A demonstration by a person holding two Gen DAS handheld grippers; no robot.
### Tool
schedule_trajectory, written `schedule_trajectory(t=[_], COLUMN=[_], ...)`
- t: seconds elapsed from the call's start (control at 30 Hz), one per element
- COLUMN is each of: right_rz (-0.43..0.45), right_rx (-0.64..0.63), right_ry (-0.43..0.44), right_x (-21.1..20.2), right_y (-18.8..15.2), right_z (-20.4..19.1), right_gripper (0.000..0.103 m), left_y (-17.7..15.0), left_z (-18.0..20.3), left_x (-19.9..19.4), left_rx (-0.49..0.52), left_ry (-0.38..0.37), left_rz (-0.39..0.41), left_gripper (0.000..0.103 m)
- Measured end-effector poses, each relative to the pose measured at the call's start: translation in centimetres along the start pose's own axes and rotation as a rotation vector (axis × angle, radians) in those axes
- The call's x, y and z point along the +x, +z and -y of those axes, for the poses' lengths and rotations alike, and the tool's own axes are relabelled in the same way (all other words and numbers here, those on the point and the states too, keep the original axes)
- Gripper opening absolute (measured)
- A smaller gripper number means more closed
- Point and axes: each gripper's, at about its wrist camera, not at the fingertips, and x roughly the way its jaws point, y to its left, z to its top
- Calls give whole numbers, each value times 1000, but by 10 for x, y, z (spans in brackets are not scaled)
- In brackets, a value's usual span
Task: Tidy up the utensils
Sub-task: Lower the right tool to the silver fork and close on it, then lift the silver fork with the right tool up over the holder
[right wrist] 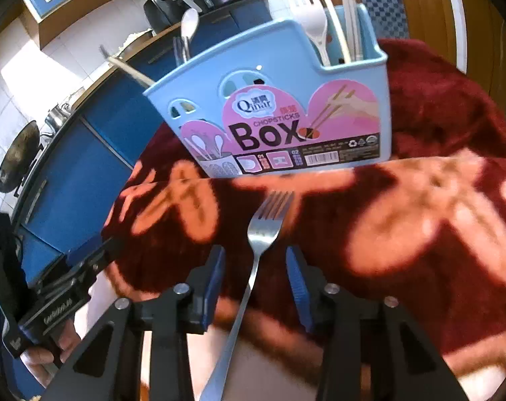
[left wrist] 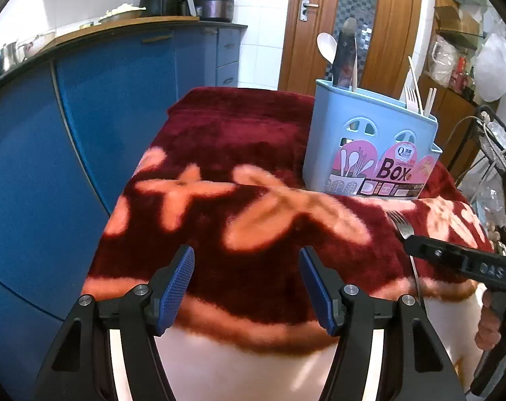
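A metal fork (right wrist: 266,224) lies on the red flowered blanket (right wrist: 436,107) that covers the tabletop, just in front of the blue utensil box (right wrist: 286,77), tines toward the box and handle running back between the pads of my right tongs (right wrist: 255,269). Those pads stand a little apart on either side of the neck of the fork, and I see a gap on both sides, so I judge it not clamped yet. My left tongs (left wrist: 247,282) hang wide apart over bare blanket with nothing between them. Most of the sorting looks done: a white spoon (left wrist: 326,45) and a dark-handled tool (left wrist: 345,56) stand in the box's far compartment, and a white plastic fork (left wrist: 410,95) and pale sticks (left wrist: 430,100) in the one at the other end. This metal fork is the only loose utensil I can see on the blanket. What is left, as I judge it, is to close on the fork, lift it and stand it in the box, probably beside the plastic fork.
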Motion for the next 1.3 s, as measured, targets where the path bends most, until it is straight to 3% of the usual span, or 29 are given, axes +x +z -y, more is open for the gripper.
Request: schedule_trajectory(t=[0.47,0.6,0.73,1.3], right_rz=[-19,9,83,411], right_rx=[83,83,74,-45], right_ry=[125,148,169,86], right_x=[14,11,-6,-95], right_y=[10,6,-1,-29], right_z=[19,16,12,0], right_gripper=[6,5,4,4], left_y=[-2,-2,-2,1], left_z=[7,10,13,37], left_x=[5,3,1,-2], left_rx=[7,15,16,49], left_ry=[-17,-20,-25,-65], left_rz=[-12,-9,-10,2], left_gripper=[66,66,66,66])
